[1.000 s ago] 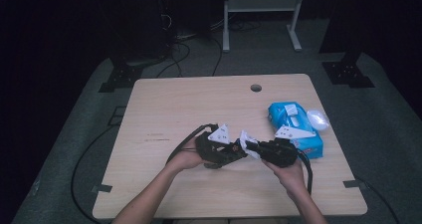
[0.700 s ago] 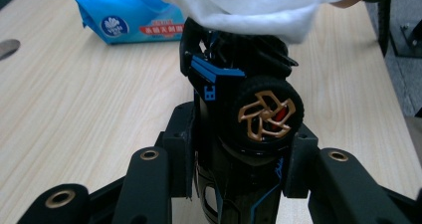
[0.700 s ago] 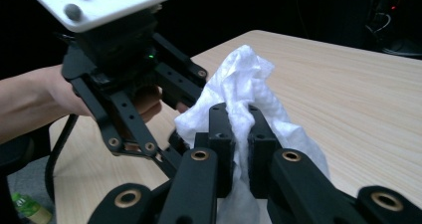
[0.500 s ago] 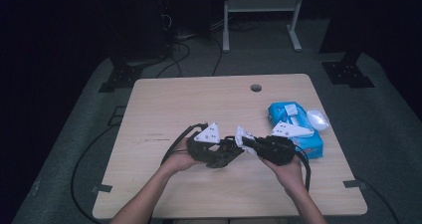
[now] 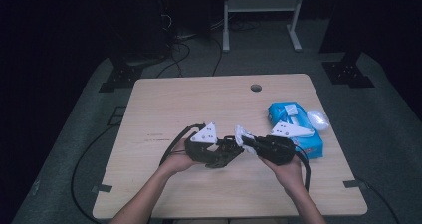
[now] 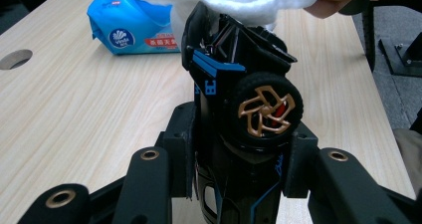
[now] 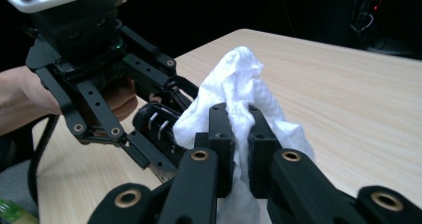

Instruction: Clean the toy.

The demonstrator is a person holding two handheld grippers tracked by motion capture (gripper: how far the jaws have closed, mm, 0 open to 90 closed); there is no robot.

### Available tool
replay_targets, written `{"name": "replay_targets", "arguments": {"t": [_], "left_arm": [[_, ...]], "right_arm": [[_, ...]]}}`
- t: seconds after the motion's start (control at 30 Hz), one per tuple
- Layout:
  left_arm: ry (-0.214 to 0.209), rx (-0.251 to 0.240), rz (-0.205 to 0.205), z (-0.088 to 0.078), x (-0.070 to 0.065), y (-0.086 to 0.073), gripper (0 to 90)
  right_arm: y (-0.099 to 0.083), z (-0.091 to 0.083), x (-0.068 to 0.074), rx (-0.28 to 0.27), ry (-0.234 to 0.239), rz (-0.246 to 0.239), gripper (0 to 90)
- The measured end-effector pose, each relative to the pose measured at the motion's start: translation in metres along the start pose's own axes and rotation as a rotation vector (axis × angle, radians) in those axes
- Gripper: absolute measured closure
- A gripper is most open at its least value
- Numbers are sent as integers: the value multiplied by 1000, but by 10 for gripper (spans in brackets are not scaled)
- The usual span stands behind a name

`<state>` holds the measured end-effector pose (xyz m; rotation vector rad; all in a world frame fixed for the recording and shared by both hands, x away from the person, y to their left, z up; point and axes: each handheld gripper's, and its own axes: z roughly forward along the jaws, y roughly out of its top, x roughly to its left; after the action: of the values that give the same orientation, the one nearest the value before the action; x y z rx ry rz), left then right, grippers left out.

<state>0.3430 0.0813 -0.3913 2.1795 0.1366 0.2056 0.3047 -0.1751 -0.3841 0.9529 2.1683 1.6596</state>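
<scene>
Left gripper (image 6: pixel 234 149): jaws clamped on a black toy car (image 6: pixel 239 99) with blue trim — its gold-spoked wheel is seen between the pads.
Right gripper (image 7: pixel 239 129): jaws pinched together on a white wipe (image 7: pixel 239 84).
Wipe: pressed against the far end of the toy car, held above the table (image 5: pixel 199 99).
Surroundings: a blue wipes pack (image 5: pixel 293 127) is set at the table's right edge — a white mouse (image 5: pixel 317 118) just beside it.

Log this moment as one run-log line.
left tongs: shut on toy car | right tongs: shut on white wipe | wipe against car | wipe pack on table
</scene>
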Motion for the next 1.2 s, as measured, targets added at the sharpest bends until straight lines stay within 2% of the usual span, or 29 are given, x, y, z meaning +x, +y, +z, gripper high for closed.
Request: {"name": "replay_targets", "arguments": {"t": [0.03,0.2,0.43,0.5,0.57,0.67,0.8,0.9,1.0,1.07,1.2], "left_arm": [[3,2,2,1,-1,0,581],[-1,-16,-8,-1,0,1,581],[2,-37,-19,-7,2,-1,581],[4,-34,-17,-6,1,-1,581],[2,-26,-12,-3,0,-1,581],[0,-43,-21,-5,1,-1,581],[6,-59,-37,-10,3,-2,581],[11,-49,-31,-9,3,-2,581],[4,-51,-30,-7,2,-1,581],[8,-49,-26,-7,2,0,581],[3,-66,-44,-10,3,-1,581]], "right_arm": [[-1,0,0,-1,7,13,844],[7,3,11,-26,28,-32,844],[-3,1,-1,-13,4,14,844],[-4,1,-1,-18,9,26,844],[-1,1,3,-32,26,21,844],[2,2,7,-47,34,0,844],[-5,1,-1,-34,14,28,844],[-10,1,-3,-24,12,45,844],[-5,0,1,-41,14,33,843],[-2,-2,2,-57,33,36,844],[-5,-1,0,-50,19,31,843]]}}
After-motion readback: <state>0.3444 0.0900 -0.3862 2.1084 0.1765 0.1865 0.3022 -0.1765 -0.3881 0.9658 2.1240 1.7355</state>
